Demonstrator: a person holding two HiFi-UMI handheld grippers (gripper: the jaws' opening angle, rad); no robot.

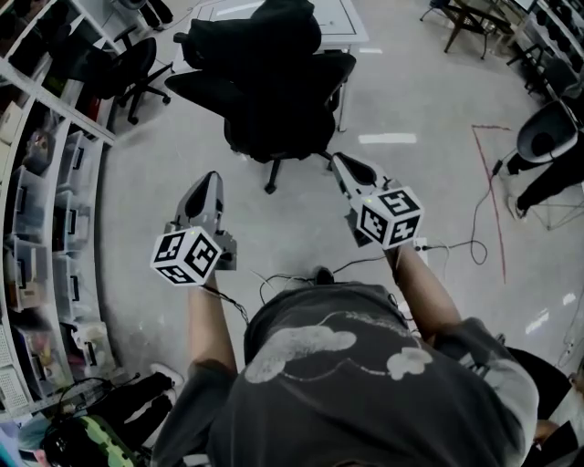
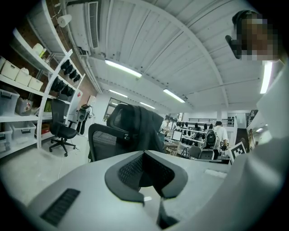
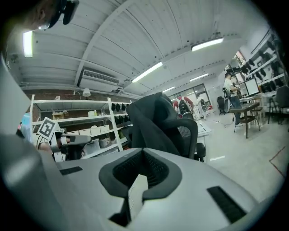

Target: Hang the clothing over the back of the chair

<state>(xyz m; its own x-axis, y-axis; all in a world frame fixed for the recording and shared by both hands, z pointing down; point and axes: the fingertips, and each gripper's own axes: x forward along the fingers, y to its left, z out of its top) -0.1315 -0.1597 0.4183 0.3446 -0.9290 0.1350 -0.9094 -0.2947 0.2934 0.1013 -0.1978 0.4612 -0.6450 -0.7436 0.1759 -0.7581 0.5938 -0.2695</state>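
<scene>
A black office chair (image 1: 278, 123) stands on the grey floor ahead of me, with dark clothing (image 1: 265, 32) draped over its backrest. Both grippers hang short of the chair and touch nothing. My left gripper (image 1: 210, 180) points toward the chair from the left with its jaws together and empty. My right gripper (image 1: 339, 160) is nearer, beside the chair's base, also shut and empty. From the left gripper view the clothing (image 2: 143, 128) covers the backrest above the mesh seat back (image 2: 104, 143). In the right gripper view the same clothing (image 3: 156, 119) hangs over the chair (image 3: 187, 135).
Shelving with storage bins (image 1: 41, 228) lines the left side. A second black chair (image 1: 128, 68) stands at the far left, a white table (image 1: 351, 23) behind the chair. Cables (image 1: 461, 246) and a red floor line (image 1: 495, 191) lie to the right, near a person's legs (image 1: 547, 178).
</scene>
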